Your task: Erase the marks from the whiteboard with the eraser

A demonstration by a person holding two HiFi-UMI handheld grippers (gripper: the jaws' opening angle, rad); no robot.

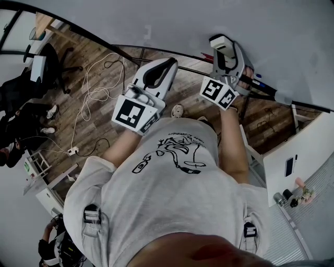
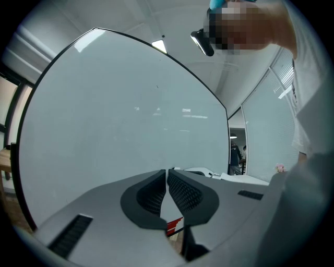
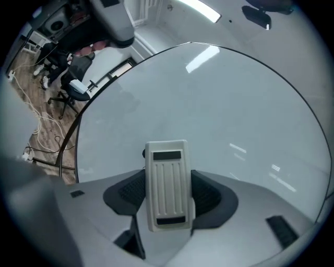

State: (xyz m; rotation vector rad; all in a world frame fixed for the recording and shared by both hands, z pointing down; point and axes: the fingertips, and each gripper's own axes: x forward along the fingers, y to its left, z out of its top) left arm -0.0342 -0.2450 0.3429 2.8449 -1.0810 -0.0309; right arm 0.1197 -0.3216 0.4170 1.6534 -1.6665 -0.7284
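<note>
Right gripper view: right gripper (image 3: 168, 194) clamps eraser (image 3: 167, 177) before whiteboard (image 3: 219, 99), ready for wiping; left gripper (image 2: 167, 186) closed, empty, idle facing whiteboard.

Bright, even indoor light fell from ceiling panels (image 3: 201, 10), whose reflections glared as streaks on the whiteboard (image 3: 219, 104). Both gripper views curved strongly and darkened to black corners; the nearest surfaces looked soft. Shadows were faint
</note>
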